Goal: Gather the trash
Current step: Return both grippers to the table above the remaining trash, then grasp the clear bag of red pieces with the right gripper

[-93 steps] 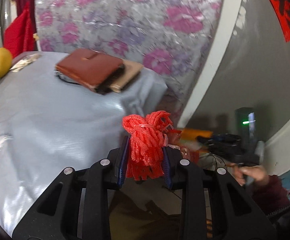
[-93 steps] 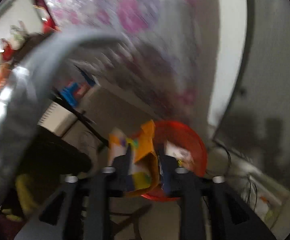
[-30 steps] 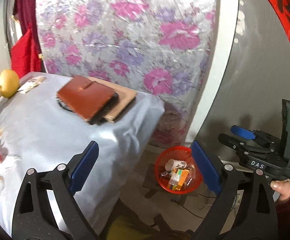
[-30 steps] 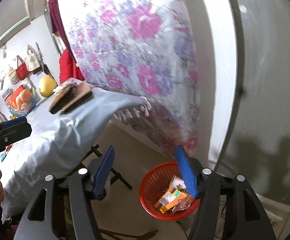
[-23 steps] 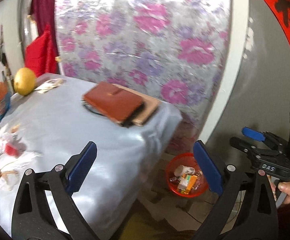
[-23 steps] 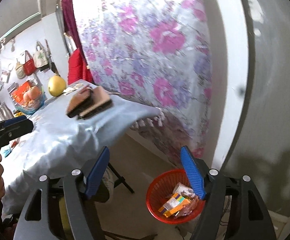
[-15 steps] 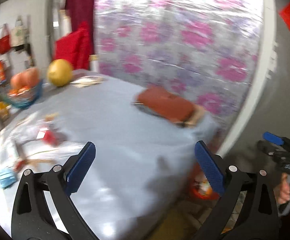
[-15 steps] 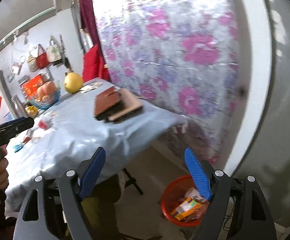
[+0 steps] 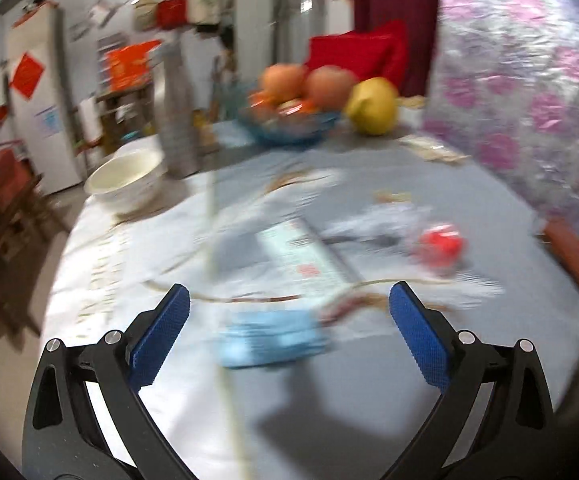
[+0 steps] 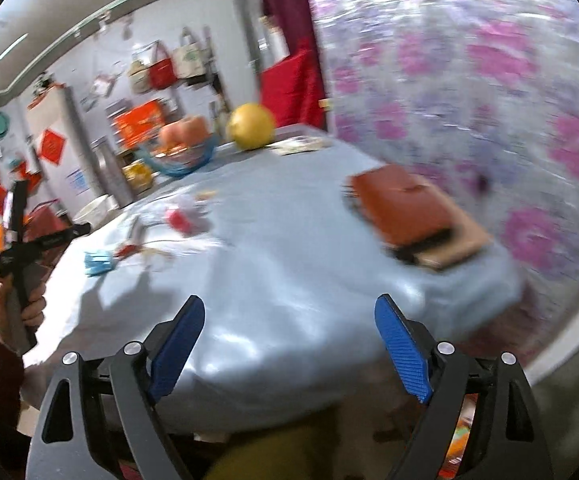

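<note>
My left gripper [image 9: 287, 328] is open and empty, low over the grey tablecloth [image 9: 369, 392]. A light blue wrapper [image 9: 271, 338] lies just ahead between its fingers. Beyond it lie a pale flat packet [image 9: 301, 254], a red scrap [image 9: 441, 246] with clear plastic, and thin brown strips [image 9: 249, 299]. My right gripper [image 10: 289, 340] is open and empty above the table's near edge. In the right wrist view the blue wrapper [image 10: 97, 262] and red scrap [image 10: 179, 218] lie at the left, near the left gripper [image 10: 29, 248] in a hand. Both views are blurred.
A brown wallet on a board [image 10: 409, 216] lies at the table's right. A fruit bowl [image 9: 289, 120], a yellow fruit [image 9: 371, 106], a white bowl [image 9: 127, 182] and a metal bottle [image 9: 177, 120] stand at the back. A floral sheet [image 10: 489, 80] hangs on the right.
Both grippers dropped their trash into the red basket and opened. Both have swung left and up from the basket toward the table; the left one now faces the litter.
</note>
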`<state>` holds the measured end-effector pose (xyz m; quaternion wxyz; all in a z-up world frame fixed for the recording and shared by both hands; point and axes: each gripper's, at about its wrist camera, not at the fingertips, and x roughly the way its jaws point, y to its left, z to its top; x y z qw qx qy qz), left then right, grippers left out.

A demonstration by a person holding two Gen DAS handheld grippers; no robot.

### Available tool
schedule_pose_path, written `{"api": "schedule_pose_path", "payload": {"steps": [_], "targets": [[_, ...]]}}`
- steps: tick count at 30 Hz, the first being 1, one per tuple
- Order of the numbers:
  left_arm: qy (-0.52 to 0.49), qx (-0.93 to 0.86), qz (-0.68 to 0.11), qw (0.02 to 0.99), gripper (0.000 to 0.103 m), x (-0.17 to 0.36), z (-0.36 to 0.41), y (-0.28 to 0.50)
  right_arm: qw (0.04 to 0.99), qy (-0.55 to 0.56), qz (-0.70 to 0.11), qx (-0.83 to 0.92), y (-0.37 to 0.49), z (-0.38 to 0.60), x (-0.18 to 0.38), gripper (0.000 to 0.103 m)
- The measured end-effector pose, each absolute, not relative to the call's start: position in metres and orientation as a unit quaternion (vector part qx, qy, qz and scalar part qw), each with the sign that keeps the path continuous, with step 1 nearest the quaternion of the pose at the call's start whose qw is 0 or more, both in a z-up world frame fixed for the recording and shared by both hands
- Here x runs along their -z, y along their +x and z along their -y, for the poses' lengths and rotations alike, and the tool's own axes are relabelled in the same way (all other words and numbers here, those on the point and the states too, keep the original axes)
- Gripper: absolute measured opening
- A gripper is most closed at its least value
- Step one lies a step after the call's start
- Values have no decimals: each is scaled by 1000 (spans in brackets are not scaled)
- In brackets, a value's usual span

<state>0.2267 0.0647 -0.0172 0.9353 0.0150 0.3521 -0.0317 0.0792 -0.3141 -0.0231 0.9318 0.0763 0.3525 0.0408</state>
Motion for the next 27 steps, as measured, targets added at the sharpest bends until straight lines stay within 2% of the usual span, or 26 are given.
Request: {"api": "schedule_pose_path", "payload": {"steps": [5,13,21,27], "targets": [[16,16,-374,927,96,40,-97,231,923,49,-368,-99,131,256,26,86],[24,43,-394,918,96,54,-92,232,906,-12,-400,-140,205,180,43,85],[22,49,-447,893,96,74,-89,244,895,-55,-417,-146,259,143,59,84],[35,54,-452,890,96,78,-85,245,892,-69,-424,-142,285,132,69,83]]}}
